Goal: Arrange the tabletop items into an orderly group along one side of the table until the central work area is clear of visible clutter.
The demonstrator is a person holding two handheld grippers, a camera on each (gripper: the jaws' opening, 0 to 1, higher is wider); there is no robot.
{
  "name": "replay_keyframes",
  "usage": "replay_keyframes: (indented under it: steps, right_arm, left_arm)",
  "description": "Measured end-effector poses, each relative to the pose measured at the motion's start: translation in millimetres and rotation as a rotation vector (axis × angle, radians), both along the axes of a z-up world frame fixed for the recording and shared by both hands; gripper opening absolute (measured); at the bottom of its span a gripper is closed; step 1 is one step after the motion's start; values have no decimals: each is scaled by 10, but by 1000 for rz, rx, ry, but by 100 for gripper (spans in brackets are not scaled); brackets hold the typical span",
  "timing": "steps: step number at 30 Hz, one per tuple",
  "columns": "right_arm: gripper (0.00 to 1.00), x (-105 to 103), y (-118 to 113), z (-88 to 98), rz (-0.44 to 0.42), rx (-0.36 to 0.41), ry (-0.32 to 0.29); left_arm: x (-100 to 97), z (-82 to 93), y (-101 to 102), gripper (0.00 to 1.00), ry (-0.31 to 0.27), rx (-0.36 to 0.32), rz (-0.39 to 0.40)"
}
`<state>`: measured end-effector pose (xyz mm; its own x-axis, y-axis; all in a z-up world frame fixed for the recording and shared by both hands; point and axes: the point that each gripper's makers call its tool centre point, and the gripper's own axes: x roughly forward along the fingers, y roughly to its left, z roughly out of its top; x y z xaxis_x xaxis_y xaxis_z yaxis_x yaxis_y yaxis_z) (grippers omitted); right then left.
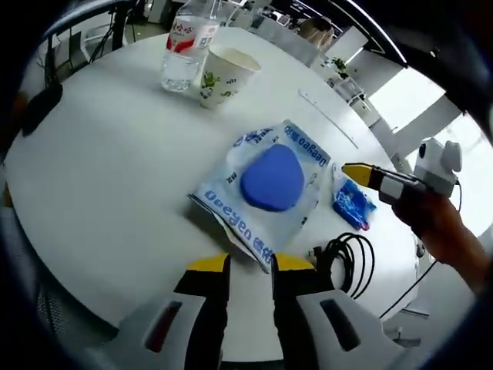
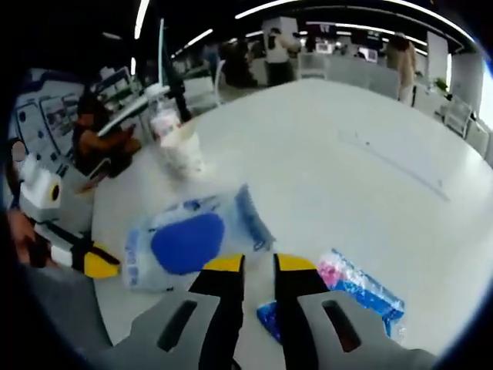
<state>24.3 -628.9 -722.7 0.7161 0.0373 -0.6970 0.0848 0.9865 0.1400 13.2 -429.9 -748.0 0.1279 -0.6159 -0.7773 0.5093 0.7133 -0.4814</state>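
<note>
A blue-and-white plastic bag with a round blue pad inside lies in the middle of the white round table. My left gripper hovers open at the bag's near corner, gripping nothing. A small blue and pink packet lies to the bag's right, with the yellow tip of my right gripper over it. In the right gripper view, that gripper is open just past the bag, the packet beside its right jaw. My left gripper enters from the left.
A water bottle with a red label and a printed paper cup stand together at the table's far side. A coiled black cable lies near the edge. A dark object sits at the left rim. People sit beyond.
</note>
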Motion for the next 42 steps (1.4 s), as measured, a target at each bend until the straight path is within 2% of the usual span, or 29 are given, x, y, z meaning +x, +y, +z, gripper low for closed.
replay_keyframes:
  steps: [8, 10, 15, 22, 27, 29, 30, 33, 42]
  right_arm:
    - [18, 146, -22, -156, 45, -16, 57]
    - [20, 189, -33, -173, 49, -12, 62]
    - [19, 247, -30, -216, 60, -14, 75]
    - [19, 316, -27, -294, 89, -23, 98]
    - [17, 267, -22, -359, 120, -38, 125]
    - [9, 224, -38, -380, 110, -28, 131]
    - [9, 214, -29, -382, 102, -18, 126]
    - [1, 168, 14, -362, 116, -19, 122]
    - [0, 32, 24, -260, 107, 5, 75]
  left_arm:
    - [-28, -50, 1, 18, 24, 14, 8]
    - [-27, -73, -10, 18, 46, 9, 20]
    - [20, -78, -49, 19, 69, -1, 28]
    - [45, -89, -127, 19, 71, -3, 30]
    - [-4, -133, -173, 16, 79, 1, 21]
    - [-28, -187, -165, 8, 63, 24, -20]
    - [-22, -232, -138, 6, 46, 51, -34]
    - [-25, -224, -162, 3, 63, 38, -11]
    - [3, -189, -179, 0, 31, 37, -25]
